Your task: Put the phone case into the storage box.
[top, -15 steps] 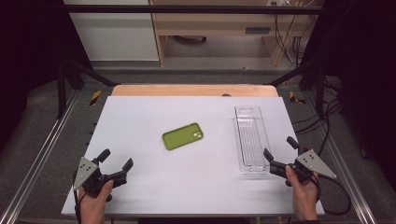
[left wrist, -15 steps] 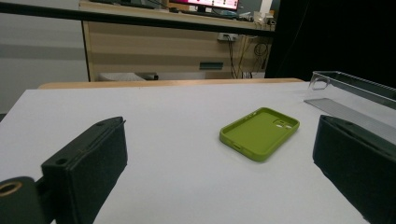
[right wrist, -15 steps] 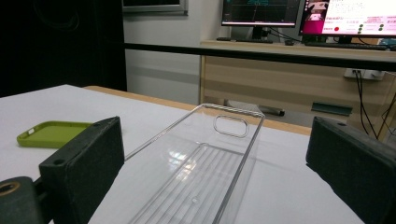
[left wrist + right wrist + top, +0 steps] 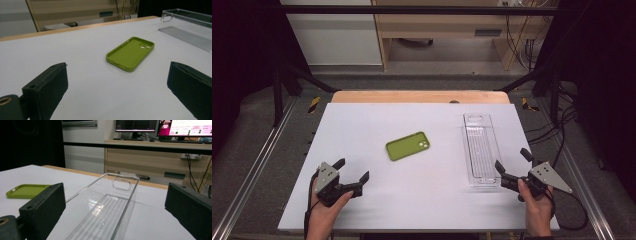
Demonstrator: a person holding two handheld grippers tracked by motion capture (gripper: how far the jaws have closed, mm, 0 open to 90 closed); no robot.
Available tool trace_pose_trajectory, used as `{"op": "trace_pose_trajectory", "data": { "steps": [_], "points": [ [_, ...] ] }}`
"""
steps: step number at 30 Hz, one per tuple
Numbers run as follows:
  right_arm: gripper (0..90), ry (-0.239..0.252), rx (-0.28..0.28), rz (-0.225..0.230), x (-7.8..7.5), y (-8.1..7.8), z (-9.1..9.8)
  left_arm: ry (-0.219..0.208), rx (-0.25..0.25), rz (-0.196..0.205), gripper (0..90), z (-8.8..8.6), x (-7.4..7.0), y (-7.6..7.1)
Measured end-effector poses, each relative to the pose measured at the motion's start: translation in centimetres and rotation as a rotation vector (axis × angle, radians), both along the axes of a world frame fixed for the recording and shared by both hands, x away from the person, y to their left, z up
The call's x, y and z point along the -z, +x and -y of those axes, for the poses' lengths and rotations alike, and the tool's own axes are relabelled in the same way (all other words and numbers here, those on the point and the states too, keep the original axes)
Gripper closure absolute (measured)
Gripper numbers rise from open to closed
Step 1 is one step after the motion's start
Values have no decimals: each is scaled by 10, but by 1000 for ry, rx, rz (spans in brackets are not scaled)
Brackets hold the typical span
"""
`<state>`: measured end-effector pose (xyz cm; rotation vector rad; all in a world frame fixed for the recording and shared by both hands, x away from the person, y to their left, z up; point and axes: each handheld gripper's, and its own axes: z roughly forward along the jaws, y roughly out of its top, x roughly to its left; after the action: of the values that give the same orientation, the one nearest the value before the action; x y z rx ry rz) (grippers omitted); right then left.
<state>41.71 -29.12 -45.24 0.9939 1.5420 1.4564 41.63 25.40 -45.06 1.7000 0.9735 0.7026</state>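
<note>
Bright, even light — soft focus

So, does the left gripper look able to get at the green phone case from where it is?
Probably yes. The left gripper has its jaws open and facing the green phone case, which lies flat with bare table between them. The clear tray sits off to the side.

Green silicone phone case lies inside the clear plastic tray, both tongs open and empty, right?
Not quite. The green silicone phone case lies on the white table, left of the clear plastic tray, apart from it, as the high view shows. Both tongs are open and empty.
</note>
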Motion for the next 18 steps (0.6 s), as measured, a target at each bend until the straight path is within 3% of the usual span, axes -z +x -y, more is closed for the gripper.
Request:
{"op": "trace_pose_trajectory", "data": {
  "steps": [3, 8, 17, 18],
  "points": [
    [34, 4, -7, -2, 0, 0, -3, 15, 20, -22, 25, 7, -5, 8],
    [30, 12, -10, 5, -3, -3, -7, 84, 79, -54, 27, 36, -20, 34],
    [29, 5, -3, -4, -1, -2, -7, 113, 140, -134, 30, 69, -23, 64],
    [29, 5, -7, -9, -1, -2, -8, 153, 153, -146, 30, 75, -23, 70]
  ]
}}
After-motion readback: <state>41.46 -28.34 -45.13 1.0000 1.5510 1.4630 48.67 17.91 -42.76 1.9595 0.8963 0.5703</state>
